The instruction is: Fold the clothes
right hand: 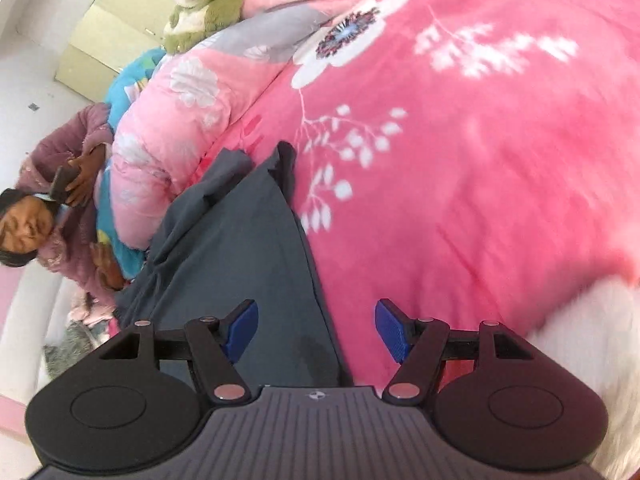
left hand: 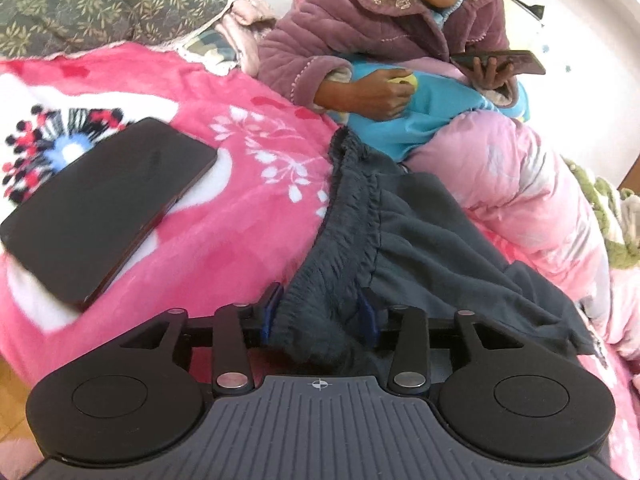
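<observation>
Here, in the left wrist view, the left tool (left hand: 320,314) stands partly open with the gathered waistband of the dark trousers (left hand: 400,240) bunched between its blue pads (left hand: 269,312); whether the pads still press on the cloth I cannot tell, since the fabric covers most of them. The trousers run from the tool away and to the right across the pink blanket (left hand: 208,216), toward a seated person (left hand: 384,32) holding a phone, and a black flat case (left hand: 104,204) lies on the blanket to the left, well apart. In the right wrist view, the right tool (right hand: 316,330) is wide open and holds nothing; the trousers (right hand: 240,248) stretch lengthwise straight ahead of it, their right edge passing between the pads, the left pad (right hand: 240,322) over cloth and the right one over bare blanket (right hand: 480,160). This view is rolled and smeared, and the near end of the trousers is hidden under the tool's body.
</observation>
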{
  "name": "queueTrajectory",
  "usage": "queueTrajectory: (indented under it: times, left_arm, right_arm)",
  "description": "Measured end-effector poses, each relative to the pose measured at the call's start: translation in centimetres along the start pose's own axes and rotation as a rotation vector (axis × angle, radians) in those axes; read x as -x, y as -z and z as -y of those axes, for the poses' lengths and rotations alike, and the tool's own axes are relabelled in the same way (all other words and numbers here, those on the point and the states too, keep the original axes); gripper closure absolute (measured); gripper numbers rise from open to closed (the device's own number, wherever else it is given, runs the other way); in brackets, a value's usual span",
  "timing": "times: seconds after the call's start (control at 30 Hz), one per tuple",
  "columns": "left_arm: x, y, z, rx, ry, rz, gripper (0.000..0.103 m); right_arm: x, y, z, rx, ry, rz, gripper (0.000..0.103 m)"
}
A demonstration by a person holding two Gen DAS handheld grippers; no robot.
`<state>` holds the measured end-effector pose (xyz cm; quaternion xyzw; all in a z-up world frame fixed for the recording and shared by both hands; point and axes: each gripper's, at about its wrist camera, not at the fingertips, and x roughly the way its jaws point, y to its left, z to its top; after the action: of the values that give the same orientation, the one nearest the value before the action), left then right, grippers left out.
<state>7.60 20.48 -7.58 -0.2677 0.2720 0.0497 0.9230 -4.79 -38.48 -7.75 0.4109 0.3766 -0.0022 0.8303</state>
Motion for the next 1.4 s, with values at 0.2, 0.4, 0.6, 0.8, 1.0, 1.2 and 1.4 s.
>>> queueTrajectory:
  times: [0.2,0.4,0.6,0.8,1.0,1.2,1.4]
  left_arm:
    - [1.1,0.5,-0.3,0.01,0.005,-0.022,0.061]
    - [0.7,0.6,-0.3,0.021,-0.011,-0.019,0.069]
    - [2.2,0.1,0.5,-0.001,-0.048,-0.024,0.089]
    - [4.9,-0.4,1.3,-0.018,-0.025,-0.033,0.09]
    - [3.9,0.2,0.2,-0.015,-0.023,-0.061,0.089]
    - [3.3,0.5,-0.4,-0.029,-0.028,-0.063,0.089]
    - [3.3,0.6,-0.6,-0.028,-0.023,-0.057,0.089]
  right_arm:
    - [1.1,1.9,1.4,-0.03,-0.05,-0.074,0.035]
    - [0.0,3.6,2.7,-0.083,-0.088,-0.124,0.042]
    - [0.8,3.6,3.3,-0.093,-0.105,-0.046,0.101]
    - [5.5,1.6,3.4,-0.069,-0.115,0.103,0.103]
    - [3.9,2.2,4.1,-0.091,-0.119,-0.006,0.099]
    - [1.1,4.0,4.2,-0.14,-0.104,-0.105,0.053]
    - [-0.5,4.3,3.5,-0.137,-0.134,-0.116,0.058]
